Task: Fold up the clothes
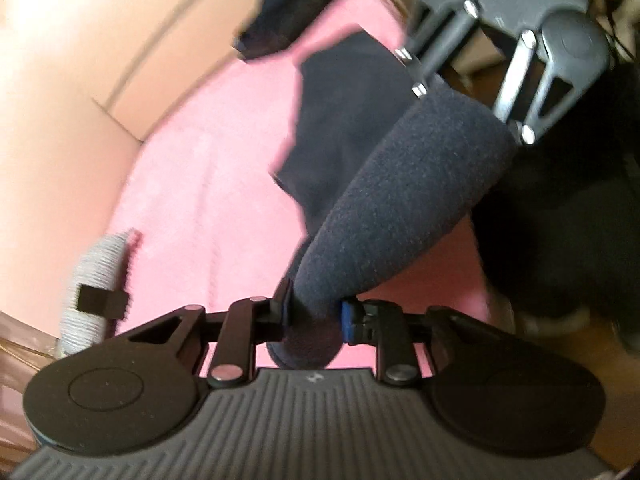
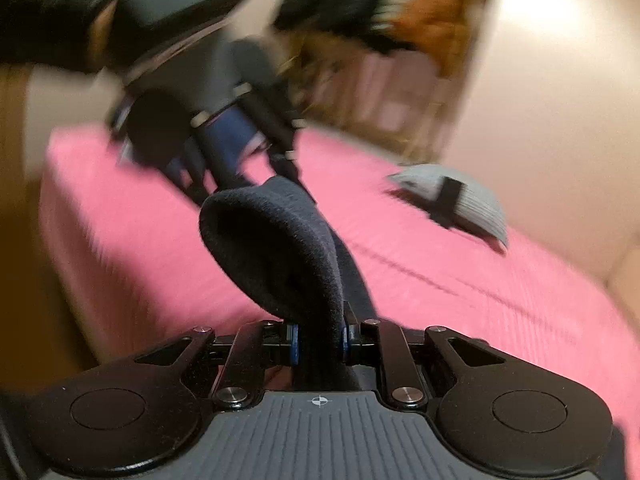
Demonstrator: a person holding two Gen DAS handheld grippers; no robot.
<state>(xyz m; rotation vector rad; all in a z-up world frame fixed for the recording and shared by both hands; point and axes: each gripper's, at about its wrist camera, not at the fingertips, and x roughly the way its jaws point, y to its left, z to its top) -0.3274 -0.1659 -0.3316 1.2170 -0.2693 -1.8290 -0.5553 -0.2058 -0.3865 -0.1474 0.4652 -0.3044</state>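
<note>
The left gripper (image 1: 314,316) is clenched on one end of a dark navy cloth (image 1: 404,208), its blue pads pressing the fabric from both sides. From there the cloth runs forward and up to the right as a thick rounded band, reaching the right gripper (image 1: 472,108), which appears grey and blurred at the far end. The cloth hangs between the two tools, lifted off the pink cover (image 1: 208,184) beneath.

In the right wrist view, the right gripper (image 2: 320,342) also pinches the cloth (image 2: 276,248) between its blue pads. The fabric rises just ahead of the jaws in a rounded fold and leads on to the left gripper (image 2: 240,160), which is smeared by motion blur.

Ahead of the left gripper a flat dark garment (image 1: 352,120) lies on the cover, and further ahead a smaller dark piece (image 1: 288,16). To the left gripper's left, near its body, sits a grey ribbed bundle (image 1: 96,280) with a black band around it; the right wrist view shows the same bundle (image 2: 460,200) ahead and to the right.
</note>
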